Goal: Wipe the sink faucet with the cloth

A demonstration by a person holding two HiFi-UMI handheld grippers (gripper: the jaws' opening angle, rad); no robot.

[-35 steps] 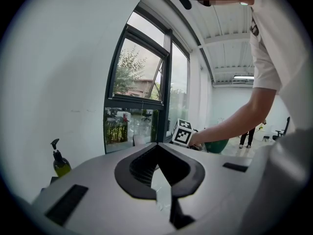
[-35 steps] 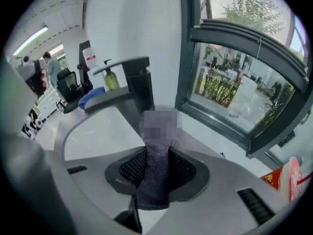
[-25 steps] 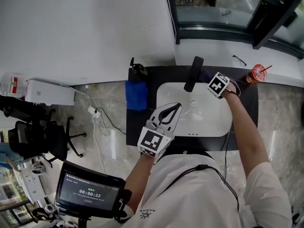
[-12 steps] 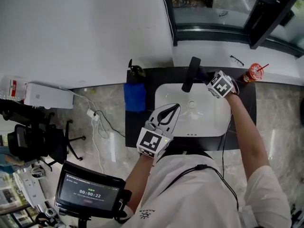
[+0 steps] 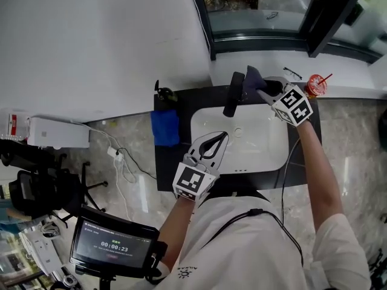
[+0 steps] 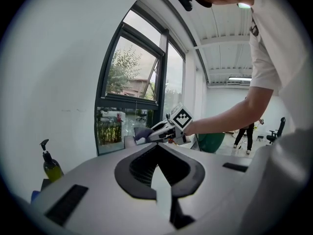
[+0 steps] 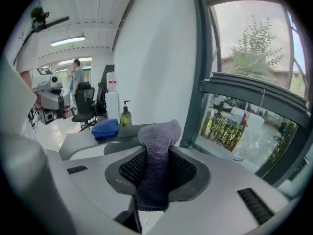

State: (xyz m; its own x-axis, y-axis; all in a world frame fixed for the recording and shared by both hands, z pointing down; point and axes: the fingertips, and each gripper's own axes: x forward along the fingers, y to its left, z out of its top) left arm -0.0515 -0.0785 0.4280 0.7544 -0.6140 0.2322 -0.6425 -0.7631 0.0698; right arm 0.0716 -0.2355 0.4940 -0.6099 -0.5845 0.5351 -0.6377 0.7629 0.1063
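The cloth (image 5: 252,77), a grey-purple knit bunched into a roll, is pinched in the right tool (image 5: 261,88), whose 2 jaws close narrowly on it. In the right gripper view the cloth (image 7: 157,163) fills the gap of that tool (image 7: 156,153), with its rounded end standing out past the jaw tips. From the head view the cloth sits just right of the upper end of the dark faucet (image 5: 233,94); whether the 2 touch I cannot tell. The faucet slants out over the white sink (image 5: 269,153), which is set in a dark surface (image 5: 175,165) below a window. The left tool (image 5: 225,135) hangs over the near left part of the sink, well apart from the faucet, its jaws drawn together at the tips with nothing between them. The left gripper view confirms this, as the tips of the left tool (image 6: 157,146) meet, and beyond them the right tool (image 6: 155,133) shows with the cloth (image 6: 142,132) at its end. On the surface left of the sink lies a folded blue rag (image 5: 164,127), and behind it a soap bottle (image 5: 162,92) with a pump top. Both show in the right gripper view too, the blue rag (image 7: 105,128) and the soap bottle (image 7: 126,117) standing beside it. A red cup (image 5: 313,85) with a straw stands at the far right corner of the surface. On the floor at the left lie a white box (image 5: 57,132) and loose cables, and a small screen (image 5: 113,244) sits near the person's left side.
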